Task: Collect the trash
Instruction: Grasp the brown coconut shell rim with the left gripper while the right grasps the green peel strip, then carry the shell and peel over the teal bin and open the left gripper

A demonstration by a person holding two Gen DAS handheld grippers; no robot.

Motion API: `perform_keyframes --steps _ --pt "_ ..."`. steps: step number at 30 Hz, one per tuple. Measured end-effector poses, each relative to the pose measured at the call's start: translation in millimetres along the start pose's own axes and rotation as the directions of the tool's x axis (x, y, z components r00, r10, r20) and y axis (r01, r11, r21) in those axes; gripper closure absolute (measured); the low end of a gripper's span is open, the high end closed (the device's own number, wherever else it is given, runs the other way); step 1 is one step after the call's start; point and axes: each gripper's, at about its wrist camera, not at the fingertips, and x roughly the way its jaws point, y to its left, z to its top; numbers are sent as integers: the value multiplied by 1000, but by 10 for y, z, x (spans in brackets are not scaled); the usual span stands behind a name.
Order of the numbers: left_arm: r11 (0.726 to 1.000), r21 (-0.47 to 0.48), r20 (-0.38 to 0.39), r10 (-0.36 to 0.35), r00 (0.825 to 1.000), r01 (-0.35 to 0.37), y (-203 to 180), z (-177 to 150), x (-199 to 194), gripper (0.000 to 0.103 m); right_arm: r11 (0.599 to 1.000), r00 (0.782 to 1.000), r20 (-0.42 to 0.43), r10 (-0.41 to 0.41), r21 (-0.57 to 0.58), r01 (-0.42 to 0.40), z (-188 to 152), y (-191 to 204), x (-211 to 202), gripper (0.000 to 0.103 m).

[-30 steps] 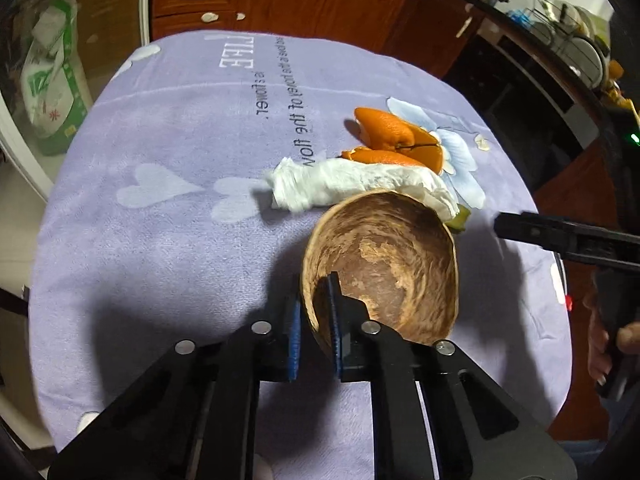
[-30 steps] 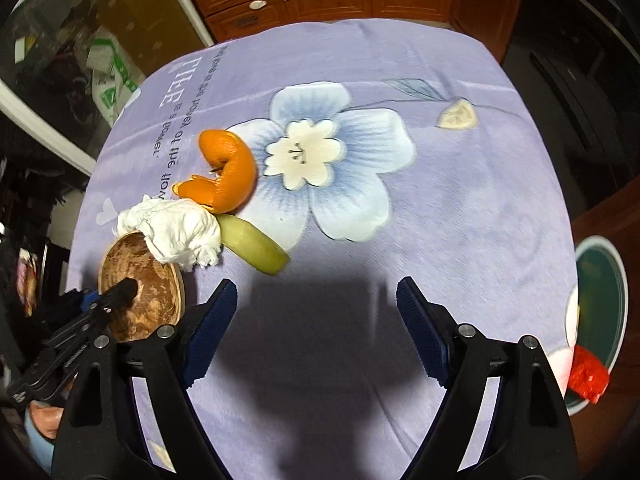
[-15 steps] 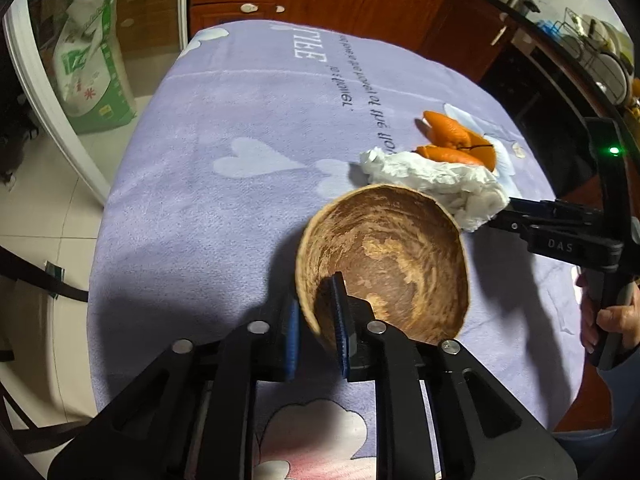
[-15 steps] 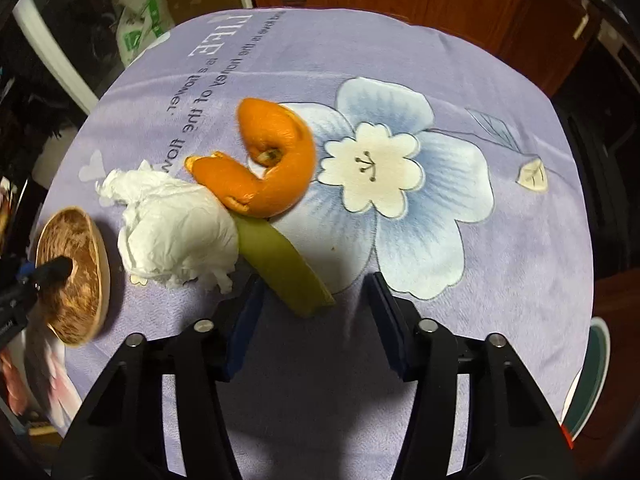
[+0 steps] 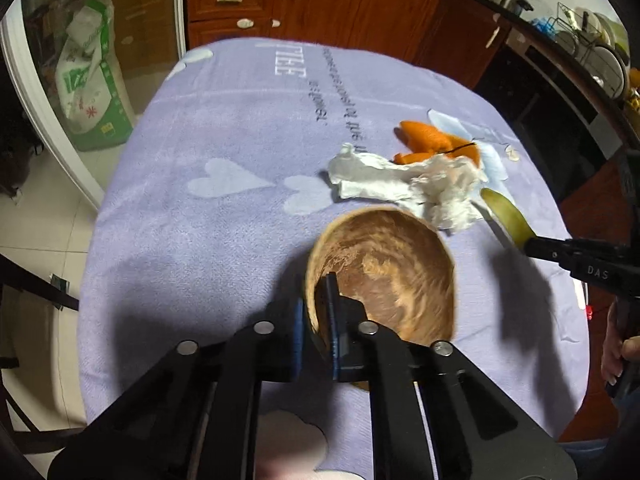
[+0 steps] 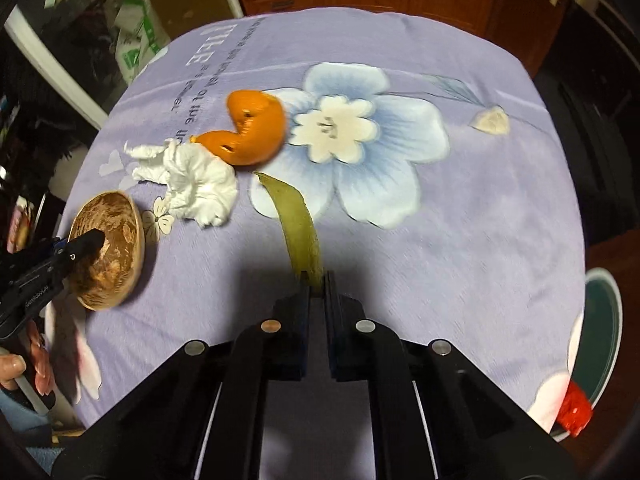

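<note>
Green peel point(image 6: 298, 224) — clamped in right tool point(image 6: 318, 286).

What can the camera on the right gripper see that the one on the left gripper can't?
Only the right wrist view shows the whole printed flower, a green-rimmed bin beside the table with something red at its edge, and the right gripper shut on the near end of the green peel.

Only the left wrist view shows the dish rack on the counter, and the left gripper clamped on the rim of the coconut-shell bowl.

Both show the bowl, the crumpled tissue, the orange peel and the purple cloth.
</note>
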Motion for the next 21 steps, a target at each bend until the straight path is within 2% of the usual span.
perform_keyframes --steps 10,21 --pt "995 100 39 1 999 -5 -628 28 -271 95 993 994 103 24 116 -36 -304 -475 -522 96" --pt "961 272 54 -64 997 47 -1705 121 -394 95 971 978 210 -5 236 -46 -638 -1197 -1043 96"
